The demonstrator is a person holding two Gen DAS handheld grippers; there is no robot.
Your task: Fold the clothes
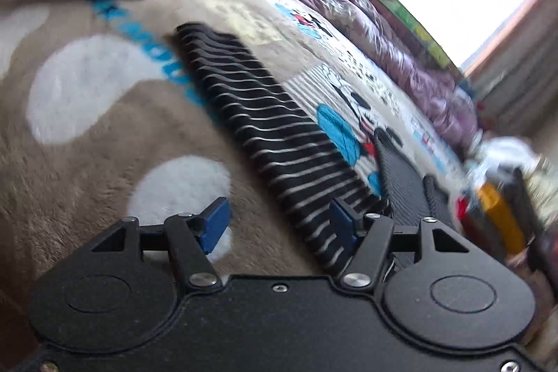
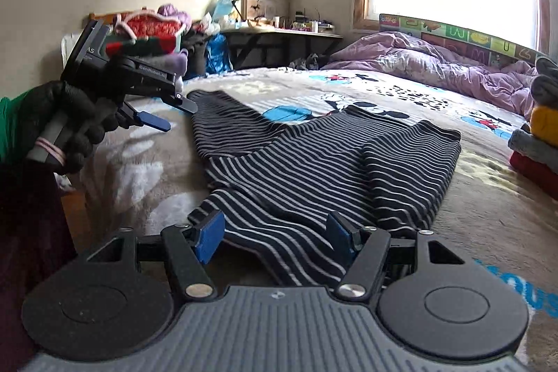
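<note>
- Striped black-and-white garment lies across the middle of the right wrist frame, spread on the blanket, one sleeve running to the upper left, the right side already folded over.
- Right gripper: jaws apart, bottom centre of the frame, hem fabric lying between the blue pads, not visibly pinched. Risk: closing here may catch one layer only, so the fold drags askew.
- Left gripper: released and empty, mid left of the frame, held in a gloved hand just short of the sleeve end. Its own view is motion-blurred; a hasty grab could miss the cuff or snag blanket pile.
- Folded stack at the right edge lies near the garment; a wide swing could topple it.
- Plush blanket may grip the fabric and wrinkle it.
</note>
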